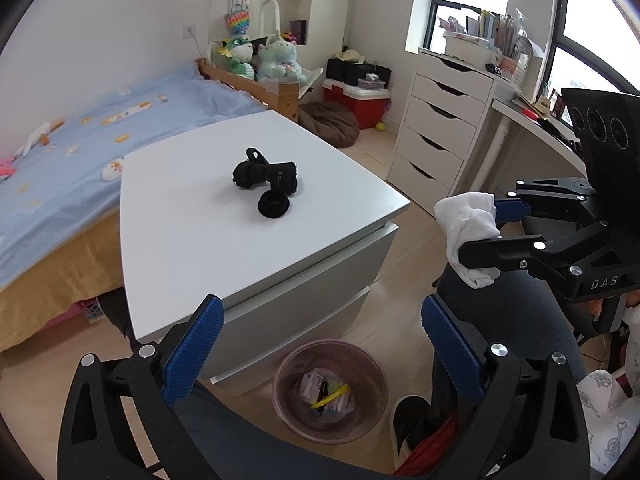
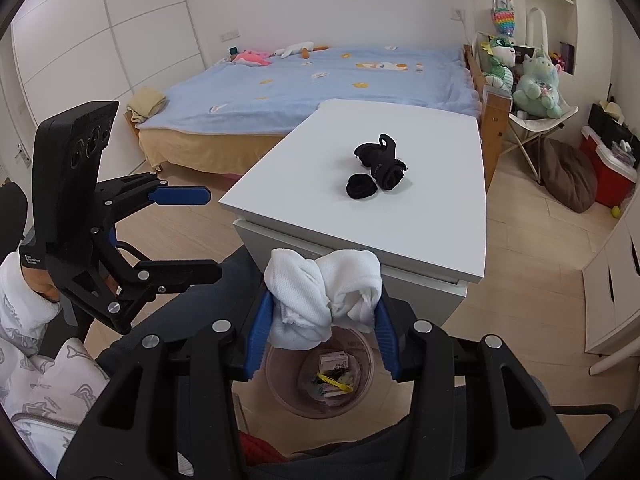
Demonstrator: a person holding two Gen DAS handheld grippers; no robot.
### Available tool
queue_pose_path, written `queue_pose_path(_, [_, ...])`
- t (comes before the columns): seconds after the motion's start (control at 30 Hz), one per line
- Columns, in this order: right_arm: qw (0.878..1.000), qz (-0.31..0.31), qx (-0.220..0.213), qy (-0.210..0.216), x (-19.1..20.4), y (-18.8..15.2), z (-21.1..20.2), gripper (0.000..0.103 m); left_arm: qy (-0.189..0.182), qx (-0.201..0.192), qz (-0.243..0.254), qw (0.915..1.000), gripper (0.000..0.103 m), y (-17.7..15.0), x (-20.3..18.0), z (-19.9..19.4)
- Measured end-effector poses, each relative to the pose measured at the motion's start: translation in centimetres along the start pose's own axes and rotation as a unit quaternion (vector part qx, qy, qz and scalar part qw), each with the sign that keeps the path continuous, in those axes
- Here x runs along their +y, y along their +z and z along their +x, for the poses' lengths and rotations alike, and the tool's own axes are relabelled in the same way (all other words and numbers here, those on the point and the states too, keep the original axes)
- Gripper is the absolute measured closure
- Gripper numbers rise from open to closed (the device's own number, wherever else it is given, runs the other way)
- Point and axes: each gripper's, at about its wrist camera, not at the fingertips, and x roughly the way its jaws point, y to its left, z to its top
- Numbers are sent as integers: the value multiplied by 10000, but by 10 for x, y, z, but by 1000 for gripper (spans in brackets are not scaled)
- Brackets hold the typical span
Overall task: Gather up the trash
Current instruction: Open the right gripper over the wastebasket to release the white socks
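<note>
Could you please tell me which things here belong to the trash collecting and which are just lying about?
Job:
- white cloth, gripped in the right claw
- pink bin on the floor
- black socks on the white cabinet
- left claw, open

Lying about:
- plush toys
- red cooler

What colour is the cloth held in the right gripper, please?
White cloth; clearest in the right wrist view.

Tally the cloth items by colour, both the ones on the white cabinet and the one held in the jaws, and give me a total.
Black: 3, a rolled black sock, a black bundle touching it, and a flat black roll in front, all on the white cabinet.
White: 1, a white cloth held in the right gripper above the pink bin.
Total: 4
</note>
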Motion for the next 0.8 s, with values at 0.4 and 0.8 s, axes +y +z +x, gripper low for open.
queue_pose_path(0.4, [10000, -43, 4, 18, 5, -2, -1, 57, 250, -190, -279, 9991, 8, -7, 18, -16])
queue_pose_path(0.8, [9995, -232, 117, 155, 23, 2, 8, 57, 384, -220, -559, 9975, 8, -19, 35, -25])
